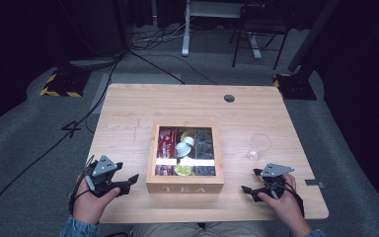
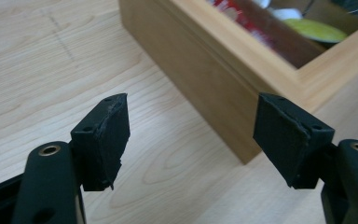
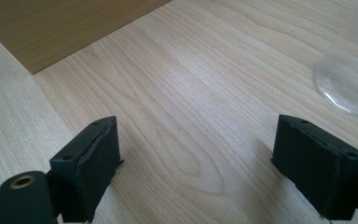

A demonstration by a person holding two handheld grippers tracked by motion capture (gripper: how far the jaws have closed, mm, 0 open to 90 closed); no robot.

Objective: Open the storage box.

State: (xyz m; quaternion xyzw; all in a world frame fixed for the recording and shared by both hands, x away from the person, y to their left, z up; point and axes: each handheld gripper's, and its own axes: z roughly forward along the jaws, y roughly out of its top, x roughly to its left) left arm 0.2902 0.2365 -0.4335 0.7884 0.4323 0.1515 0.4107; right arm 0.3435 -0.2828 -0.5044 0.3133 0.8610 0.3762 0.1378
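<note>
A: Left gripper (image 1: 128,183) is hovering spread, empty, just beside the tea box (image 1: 185,186) corner. Right gripper (image 1: 250,191) too, near the clear cup (image 1: 258,147).
B: Box is sitting mid-table, holding red packets (image 1: 166,143), capsules (image 1: 184,146).

Bright lit table (image 1: 128,106), dark surroundings, soft shadows, slight blur

A wooden table (image 1: 128,106) stands on grey carpet (image 1: 24,148); cables (image 1: 148,39), a desk leg (image 1: 185,29) and chair (image 1: 259,24) sit behind in darkness.
</note>
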